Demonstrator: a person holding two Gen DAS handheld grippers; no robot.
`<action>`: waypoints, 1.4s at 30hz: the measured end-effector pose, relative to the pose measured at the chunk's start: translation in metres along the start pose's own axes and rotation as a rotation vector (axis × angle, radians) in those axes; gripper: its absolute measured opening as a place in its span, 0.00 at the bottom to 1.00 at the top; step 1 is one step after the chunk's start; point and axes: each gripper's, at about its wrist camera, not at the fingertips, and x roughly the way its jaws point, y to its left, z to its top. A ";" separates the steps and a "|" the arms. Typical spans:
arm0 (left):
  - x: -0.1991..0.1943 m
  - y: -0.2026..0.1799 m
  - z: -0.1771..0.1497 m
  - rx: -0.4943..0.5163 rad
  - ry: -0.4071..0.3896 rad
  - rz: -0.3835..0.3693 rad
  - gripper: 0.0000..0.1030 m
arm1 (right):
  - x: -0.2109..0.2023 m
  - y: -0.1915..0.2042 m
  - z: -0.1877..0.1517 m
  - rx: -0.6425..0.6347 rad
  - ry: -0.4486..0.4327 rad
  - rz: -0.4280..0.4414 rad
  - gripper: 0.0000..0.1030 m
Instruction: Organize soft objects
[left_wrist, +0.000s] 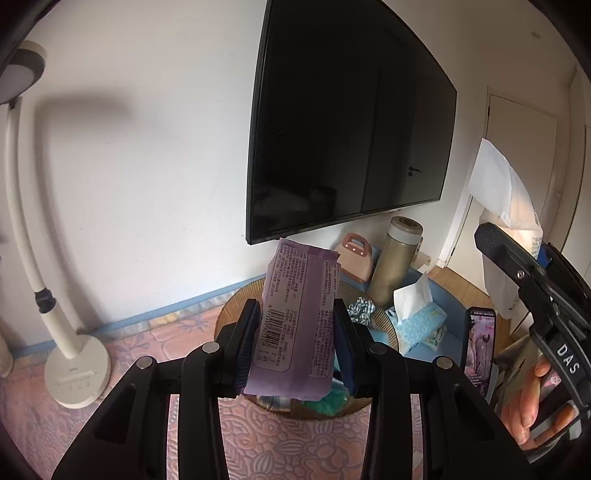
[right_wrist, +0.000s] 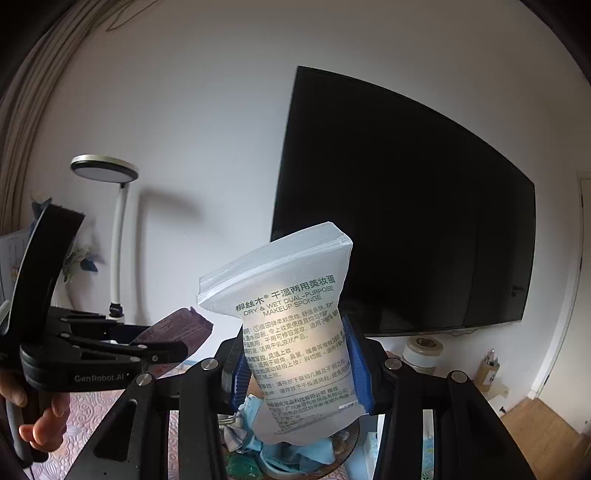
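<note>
While both grippers are raised in front of the wall, the scene reads from left to right as follows.

Desk lamp: stands at about 8 o'clock in the left wrist view, its white base on the pink quilted surface, its curved neck rising along the wall.

Left gripper: closed narrowly on the purple packet, blue pads pressing both long sides; the packet stands upright with its barcode facing the camera.

Woven basket: lies directly behind and below the purple packet, near 6 o'clock, with blue and green soft items inside.

Television: hangs dark on the wall at 12 o'clock.

Thermos: stands at about 3 o'clock from the packet, just beside a tissue box.

Right gripper: clamped on the translucent sponge bag, which stands upright, tilted slightly, above the basket's contents; its label reads "DRY & WET DUAL-PURPOSE MAKEUP SPONGE".
</note>
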 end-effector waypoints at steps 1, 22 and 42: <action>0.006 -0.002 0.004 0.000 -0.001 -0.003 0.34 | 0.008 -0.008 0.003 0.029 0.012 -0.003 0.43; 0.087 0.042 0.012 -0.144 0.042 0.038 0.74 | 0.120 -0.033 -0.018 0.062 0.281 -0.125 0.84; -0.144 0.070 -0.048 -0.058 -0.001 0.283 0.87 | 0.002 0.101 -0.022 0.105 0.334 0.292 1.00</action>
